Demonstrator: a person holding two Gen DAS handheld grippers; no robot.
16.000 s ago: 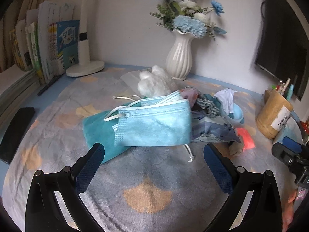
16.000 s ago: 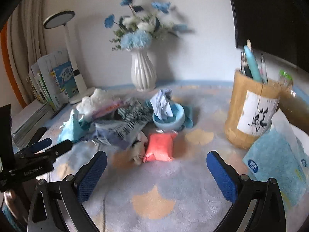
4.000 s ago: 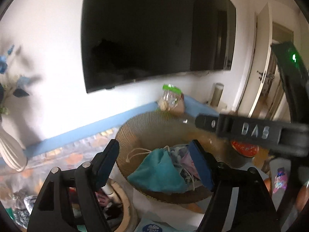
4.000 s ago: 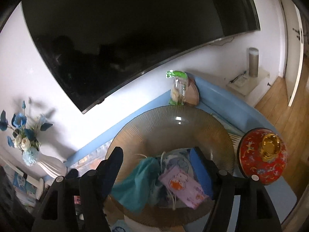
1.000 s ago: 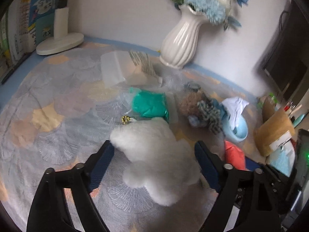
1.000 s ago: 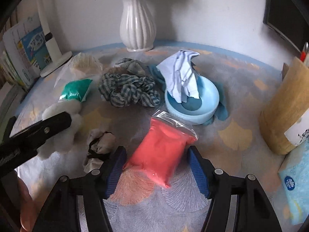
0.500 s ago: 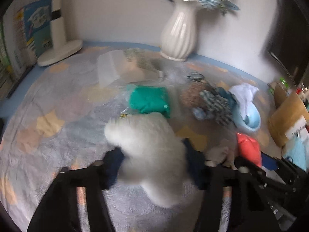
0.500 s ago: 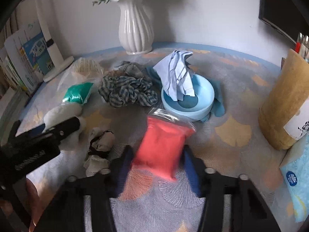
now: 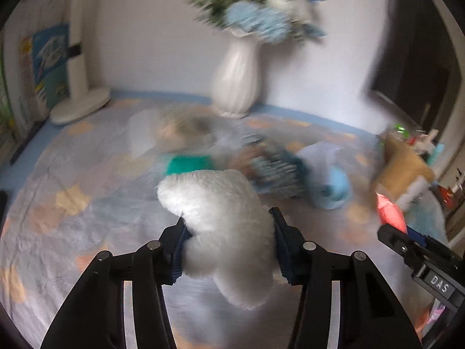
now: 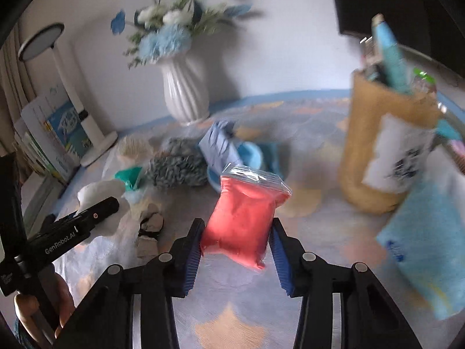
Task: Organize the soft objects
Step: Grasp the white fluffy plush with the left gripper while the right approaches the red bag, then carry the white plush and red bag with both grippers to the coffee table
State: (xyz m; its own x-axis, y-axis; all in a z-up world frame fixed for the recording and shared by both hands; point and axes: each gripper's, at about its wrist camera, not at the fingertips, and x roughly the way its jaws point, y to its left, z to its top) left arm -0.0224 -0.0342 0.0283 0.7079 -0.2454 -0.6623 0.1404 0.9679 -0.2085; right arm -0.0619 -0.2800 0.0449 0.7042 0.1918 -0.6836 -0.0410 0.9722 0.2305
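My left gripper (image 9: pixel 229 229) is clamped on the plush (image 9: pixel 221 218), my right gripper (image 10: pixel 237 238) on the red bag (image 10: pixel 244 218), both lifted clear of the table (image 10: pixel 232 314); next, carry them to wherever the sorted things go

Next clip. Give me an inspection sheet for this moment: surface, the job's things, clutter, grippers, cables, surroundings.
Surface: patterned tablecloth, grey-blue with orange shapes; picture blurred.
Job's things: white plush toy and red bagged pack, both gripped; checked fabric bundle, green pack and small rolled cloth lying on the cloth.
Clutter: blue bowl with a pale cloth in it, pen holder, blue tissue pack.
Grippers: left gripper closed on the plush toy; right gripper closed on the red pack; both jaws have just been closing.
Cables: nothing seen.
Surroundings: white vase of blue flowers, desk lamp, books, dark screen.
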